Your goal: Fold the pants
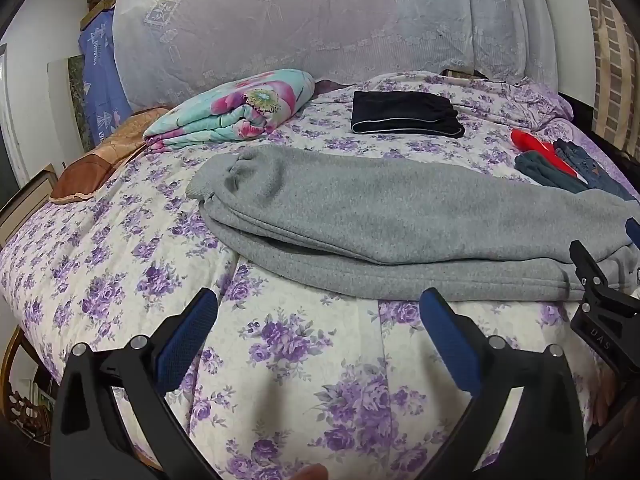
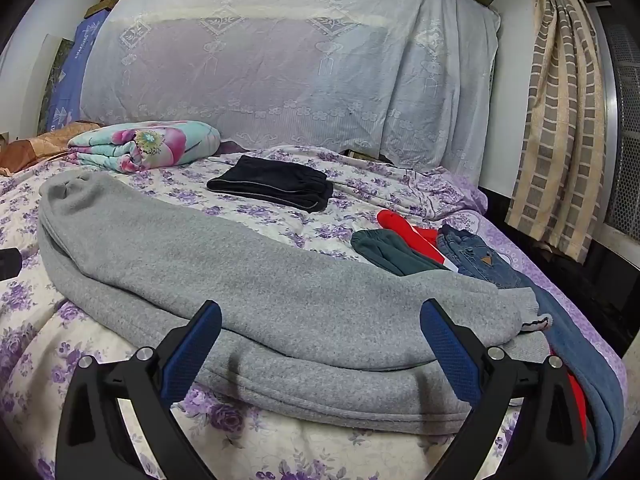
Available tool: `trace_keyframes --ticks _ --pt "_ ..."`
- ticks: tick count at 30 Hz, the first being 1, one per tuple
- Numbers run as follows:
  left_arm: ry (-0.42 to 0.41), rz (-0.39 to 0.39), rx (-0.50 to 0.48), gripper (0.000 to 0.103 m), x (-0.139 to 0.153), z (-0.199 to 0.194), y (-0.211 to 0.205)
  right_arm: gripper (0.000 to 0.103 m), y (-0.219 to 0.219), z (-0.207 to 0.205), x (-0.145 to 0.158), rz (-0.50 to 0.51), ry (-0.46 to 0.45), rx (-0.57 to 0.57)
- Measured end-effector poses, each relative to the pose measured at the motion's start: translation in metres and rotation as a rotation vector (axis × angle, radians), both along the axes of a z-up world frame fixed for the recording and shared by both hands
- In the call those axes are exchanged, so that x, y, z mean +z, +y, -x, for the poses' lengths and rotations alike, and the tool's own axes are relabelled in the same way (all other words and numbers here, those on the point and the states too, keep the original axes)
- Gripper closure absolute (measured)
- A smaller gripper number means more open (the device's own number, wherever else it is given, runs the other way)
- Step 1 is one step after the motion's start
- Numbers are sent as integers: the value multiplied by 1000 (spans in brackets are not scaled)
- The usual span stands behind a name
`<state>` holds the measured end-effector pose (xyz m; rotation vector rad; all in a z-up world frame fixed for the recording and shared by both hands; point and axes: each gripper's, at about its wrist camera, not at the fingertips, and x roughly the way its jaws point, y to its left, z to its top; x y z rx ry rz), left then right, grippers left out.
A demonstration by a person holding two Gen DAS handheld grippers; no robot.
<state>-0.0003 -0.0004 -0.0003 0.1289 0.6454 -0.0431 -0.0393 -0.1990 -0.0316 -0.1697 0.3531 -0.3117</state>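
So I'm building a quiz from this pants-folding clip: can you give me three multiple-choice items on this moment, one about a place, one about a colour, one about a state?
1. Where do the folded black pants lie?
A. Farther up the bed than the grey sweatpants
B. On top of the grey sweatpants
C. On the floor

2. What colour is the garment between the dark green pants and the jeans?
A. Yellow
B. Red
C. White

3. How does the right gripper stand?
A. Shut on the grey sweatpants
B. Shut on the jeans
C. Open

Answers:
1. A: they rest on the floral bedspread beyond the grey sweatpants, apart from them.
2. B: a red garment shows there.
3. C: its blue-padded jaws stand wide apart over the sweatpants, gripping nothing.
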Motion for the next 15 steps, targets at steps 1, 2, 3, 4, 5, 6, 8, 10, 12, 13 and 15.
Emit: trace_keyframes --ticks 1,2,3,4,5,6,8,10,12,13,15 --pt "1 0 -1 4 0 0 0 3 0 0 0 0 0 -1" --pt "2 -1 -2 4 -1 1 -1 3 0 0 0 0 0 0" --pt "2 -1 -2 4 -1 1 -1 3 0 0 0 0 1 0" --pt "2 -2 -2 4 -1 2 -2 3 0 0 0 0 0 0" --pt "2 -3 -3 4 -1 3 -2 3 0 0 0 1 0 0" --pt "1 -3 -4 4 -1 4 -3 3 1 0 0 1 0 0" --pt "1 -4 -5 4 -1 6 -4 3 0 0 0 1 0 -1" --pt "1 2 2 4 -1 1 -2 3 0 0 0 1 0 -1" --pt "2 4 2 4 -2 1 -2 3 0 0 0 2 0 -1" --pt "3 4 2 4 -3 1 -2 3 0 0 0 2 0 0" --pt "5 0 1 4 -2 -3 -6 3 0 0 0 2 0 0"
